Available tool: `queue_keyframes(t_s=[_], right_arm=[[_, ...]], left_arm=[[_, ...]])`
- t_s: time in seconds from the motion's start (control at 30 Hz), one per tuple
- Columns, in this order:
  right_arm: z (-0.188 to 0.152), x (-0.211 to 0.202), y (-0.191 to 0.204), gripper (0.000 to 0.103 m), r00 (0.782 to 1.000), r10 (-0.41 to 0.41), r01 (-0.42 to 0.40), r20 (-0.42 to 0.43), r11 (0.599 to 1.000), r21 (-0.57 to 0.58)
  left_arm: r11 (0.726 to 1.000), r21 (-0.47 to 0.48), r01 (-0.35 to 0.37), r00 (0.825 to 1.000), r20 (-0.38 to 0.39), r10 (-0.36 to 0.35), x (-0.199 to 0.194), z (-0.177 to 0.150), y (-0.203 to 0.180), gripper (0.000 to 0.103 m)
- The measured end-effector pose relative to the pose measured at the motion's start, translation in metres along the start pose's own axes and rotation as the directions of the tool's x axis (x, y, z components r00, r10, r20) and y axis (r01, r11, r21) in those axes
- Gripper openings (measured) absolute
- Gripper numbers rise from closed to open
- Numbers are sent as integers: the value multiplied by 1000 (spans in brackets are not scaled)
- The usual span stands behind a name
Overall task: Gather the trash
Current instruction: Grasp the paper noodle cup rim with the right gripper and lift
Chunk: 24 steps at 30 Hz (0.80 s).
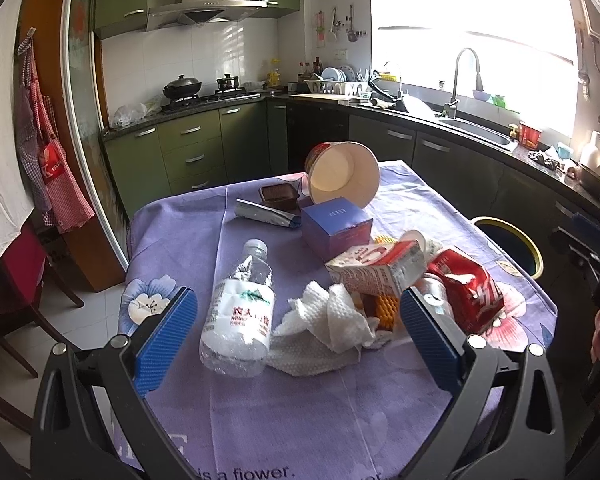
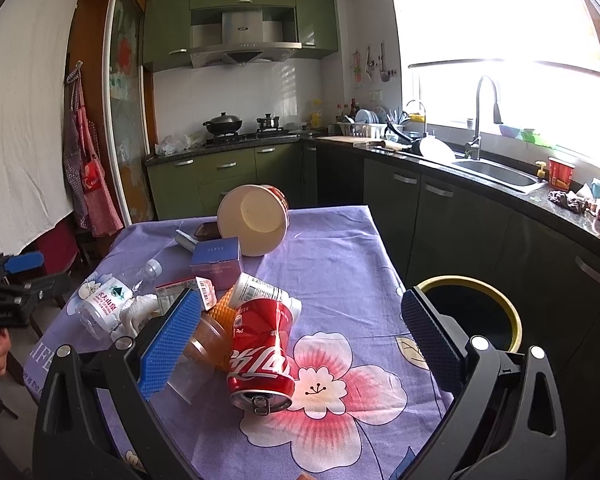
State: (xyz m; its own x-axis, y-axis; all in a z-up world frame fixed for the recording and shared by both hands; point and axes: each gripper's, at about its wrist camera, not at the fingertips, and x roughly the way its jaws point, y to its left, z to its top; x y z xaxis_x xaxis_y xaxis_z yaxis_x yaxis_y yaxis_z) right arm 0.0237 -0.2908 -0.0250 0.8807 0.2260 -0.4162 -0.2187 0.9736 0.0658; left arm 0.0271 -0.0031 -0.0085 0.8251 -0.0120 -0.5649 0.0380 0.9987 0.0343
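Both grippers gape wide and empty; right gripper (image 2: 300, 344) straddles the dented cola can (image 2: 262, 350), lower centre; it may roll off the desk (image 2: 340, 240); left gripper (image 1: 298, 336) could snag tissue (image 1: 328, 320).

- Clear plastic cup (image 2: 198, 354): partly hidden behind the left pad of the right gripper (image 2: 300, 336); its contents cannot be told.
- Orange textured item (image 1: 384, 308): mostly covered by the milk carton (image 1: 376, 270) and crumpled paper towel (image 1: 332, 320); what it is cannot be told.
- White small bottle (image 2: 260, 290): lower part hidden behind the crushed cola can (image 2: 262, 344); label print too small to read.
- Bin (image 2: 512, 320): near rim blocked by the right pad; interior dark, contents unreadable.
- Tablecloth (image 1: 300, 420): printed lettering cut off by the frame's lower edge.
- Window (image 1: 480, 12): overexposed, nothing discernible outside.
- Brown tray (image 1: 278, 196): contents not discernible.
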Motion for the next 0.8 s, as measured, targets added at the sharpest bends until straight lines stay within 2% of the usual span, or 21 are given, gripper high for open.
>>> queue_keyframes(t_s=[0.27,0.4,0.57,0.63,0.73,0.8], right_arm=[[15,29,-14,99,996,52,-53,-77,998,-17],[37,60,-21,99,982,117,-115,-149,993,18],[77,113,-16,99,982,129,-134,-140,991,-21],[91,146,-12,99,983,128,-137,-132,989,-58],[105,202,-2,99,975,147,-167,-168,979,-113],[111,238,4,90,972,147,-175,-185,974,-145]], left_arm=[[999,-35,-33,999,23,34,24,31,25,96],[998,-60,-33,999,17,34,47,49,38,96],[997,-70,-39,999,28,41,74,67,43,96],[997,-73,-27,999,25,29,87,71,43,96],[997,-72,-10,1000,16,11,104,76,43,96],[998,-68,-9,1000,12,10,116,80,42,96]])
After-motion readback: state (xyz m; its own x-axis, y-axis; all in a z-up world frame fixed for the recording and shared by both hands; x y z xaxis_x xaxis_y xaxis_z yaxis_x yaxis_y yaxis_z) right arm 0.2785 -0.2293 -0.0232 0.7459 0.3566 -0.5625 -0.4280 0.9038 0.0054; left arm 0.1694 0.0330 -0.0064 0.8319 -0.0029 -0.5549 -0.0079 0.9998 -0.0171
